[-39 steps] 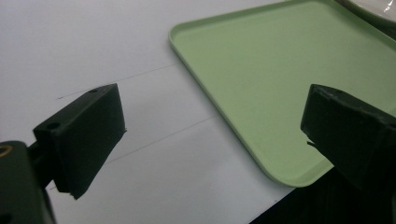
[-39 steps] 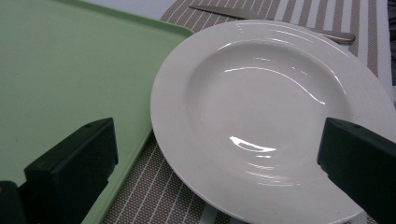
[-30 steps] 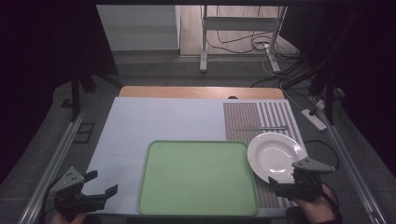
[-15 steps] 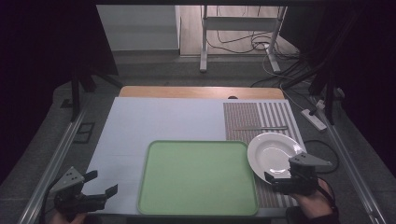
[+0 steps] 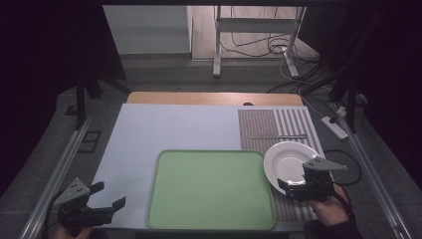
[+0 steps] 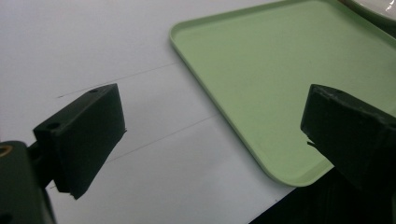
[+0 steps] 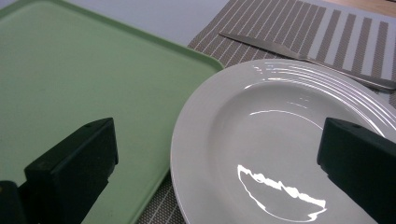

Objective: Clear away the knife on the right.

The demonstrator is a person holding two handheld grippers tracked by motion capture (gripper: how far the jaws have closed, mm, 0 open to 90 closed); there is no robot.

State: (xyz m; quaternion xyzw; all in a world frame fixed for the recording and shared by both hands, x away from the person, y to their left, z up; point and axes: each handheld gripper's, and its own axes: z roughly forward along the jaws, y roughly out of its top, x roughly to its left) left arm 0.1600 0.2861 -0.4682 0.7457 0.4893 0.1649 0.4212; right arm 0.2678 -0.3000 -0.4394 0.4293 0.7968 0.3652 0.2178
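Black and spread wide, the two jaws of the left gripper [image 5: 102, 201] hang over the bare white table sheet [image 5: 174, 127] at the near left corner, and they hold nothing. In the left gripper view the near left corner of the flat pale green plastic tray [image 6: 280, 79] lies to the right of these jaws and a little further away, without contact.

The tray occupies the near middle of the table. Its right edge comes just beside the round white ceramic plate [image 5: 291, 164], and from the right gripper view I cannot tell if the plate's rim touches or overlaps it. The plate rests on the grey striped placemat [image 5: 278, 124] at the right side. Behind the plate, on the same mat, lies a slim metal table knife [image 7: 299, 53], with its long axis running left to right.

The right gripper [image 5: 298, 186] is at the near edge of the plate. Its jaws stand wide apart, and in the right gripper view [image 7: 219, 158] the near rim lies between them, not yet pinched. So the right hand is clearly the nearer one, and the plate lies straight ahead of its fingers. I judge that the coming move is to close on this near rim, and it will need a low, flat approach.
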